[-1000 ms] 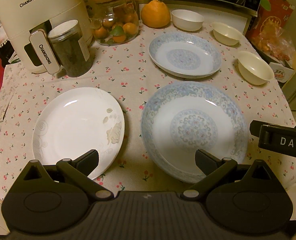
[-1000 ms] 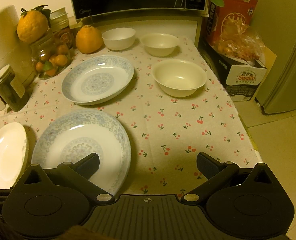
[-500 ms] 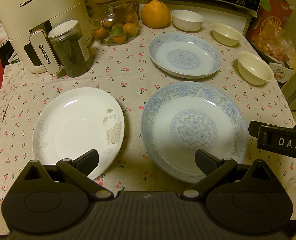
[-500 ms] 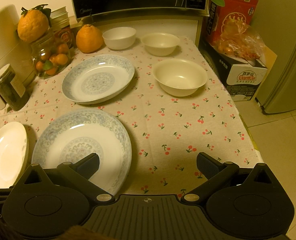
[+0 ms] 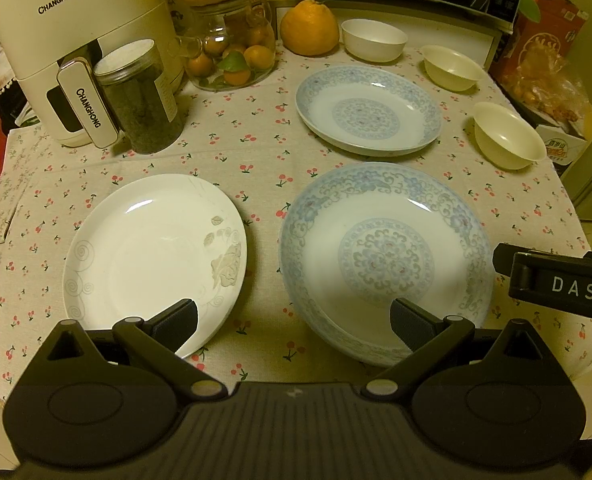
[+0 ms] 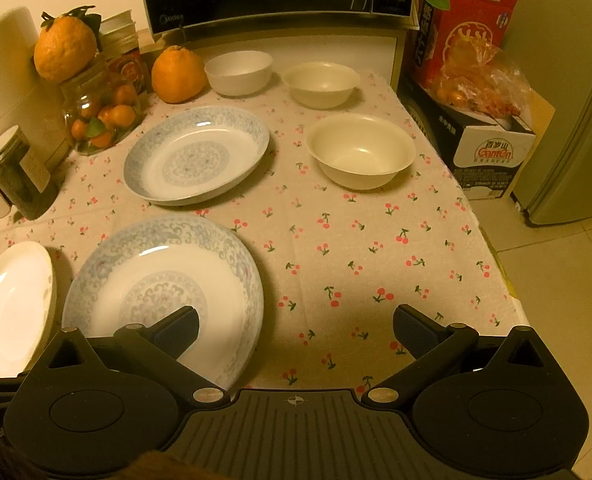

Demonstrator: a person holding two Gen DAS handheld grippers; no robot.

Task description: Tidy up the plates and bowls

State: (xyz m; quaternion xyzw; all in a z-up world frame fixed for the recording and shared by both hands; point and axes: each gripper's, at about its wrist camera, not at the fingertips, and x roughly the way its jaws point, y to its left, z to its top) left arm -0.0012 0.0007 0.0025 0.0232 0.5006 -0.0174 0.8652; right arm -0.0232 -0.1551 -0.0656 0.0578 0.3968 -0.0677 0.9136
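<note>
Three plates (image 5: pixel 157 256) and three bowls (image 6: pixel 360 152) lie apart on the tabletop (image 6: pixel 356 248): plates toward the near-left corner, bowls along the far-right edge. Likely glazed ceramic: stiff, slippery, breakable; take by the rim. Left tongs (image 5: pixel 293 326) and right tongs (image 6: pixel 296 326) spread, empty.

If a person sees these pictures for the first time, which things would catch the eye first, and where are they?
Probably the large blue-patterned plate at the near edge of the table, with a plain white plate to its left and a smaller blue-patterned plate behind it. Three pale bowls stand apart along the far right side. Both the left hand-held gripper and the right hand-held gripper are open and empty.
</note>
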